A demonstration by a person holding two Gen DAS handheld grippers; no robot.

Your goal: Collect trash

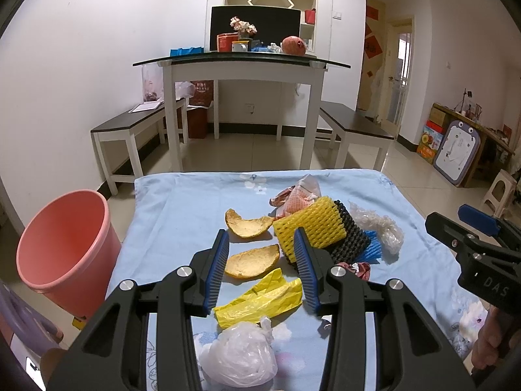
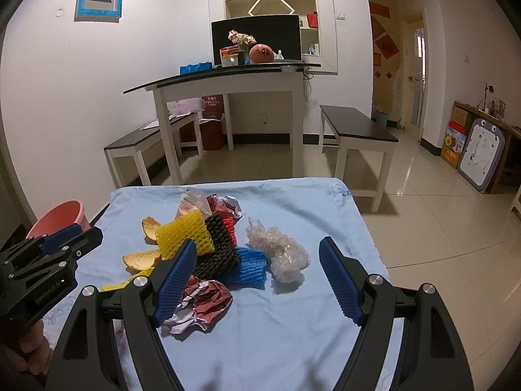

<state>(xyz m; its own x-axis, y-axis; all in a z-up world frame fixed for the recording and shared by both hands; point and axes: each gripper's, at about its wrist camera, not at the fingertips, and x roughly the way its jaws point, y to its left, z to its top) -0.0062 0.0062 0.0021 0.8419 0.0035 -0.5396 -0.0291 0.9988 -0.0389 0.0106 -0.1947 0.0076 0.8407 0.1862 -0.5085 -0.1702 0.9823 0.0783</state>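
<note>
Trash, a loose heap, lies mid-counter on the pale blue floral cloth [image 1: 169,215], bunched toward the centre and right, probably so both of my tools can reach it from the near edge. Nearest my left hand-held gripper [image 1: 260,262]: a peel piece [image 1: 252,260] directly between and beyond the fingertips, a second peel [image 1: 247,224] farther off, a yellow plastic wrapper [image 1: 260,303] below the jaws, a white plastic bag [image 1: 241,361] closest to me. The left jaws stand partway apart, nothing in them, not touching anything. The yellow foam net [image 1: 309,224] leans on the black foam net [image 1: 351,238], with a blue foam net [image 2: 249,265] beside it and a crumpled clear film [image 2: 280,251] on the right. The red-and-white crumpled paper [image 2: 203,296] sits just beside the left finger of my right hand-held gripper [image 2: 257,280], whose jaws are spread wide and empty, hovering over bare cloth. More wrappers lie at the far end of the heap; I cannot tell what they are. The pink bin [image 1: 65,244] stands on the floor off the counter's left edge, mouth open upward, likely placed there so the left tool can drop pieces straight in. Judgement: nothing collected in hand yet; the near peel looks like the left tool's first pick.
</note>
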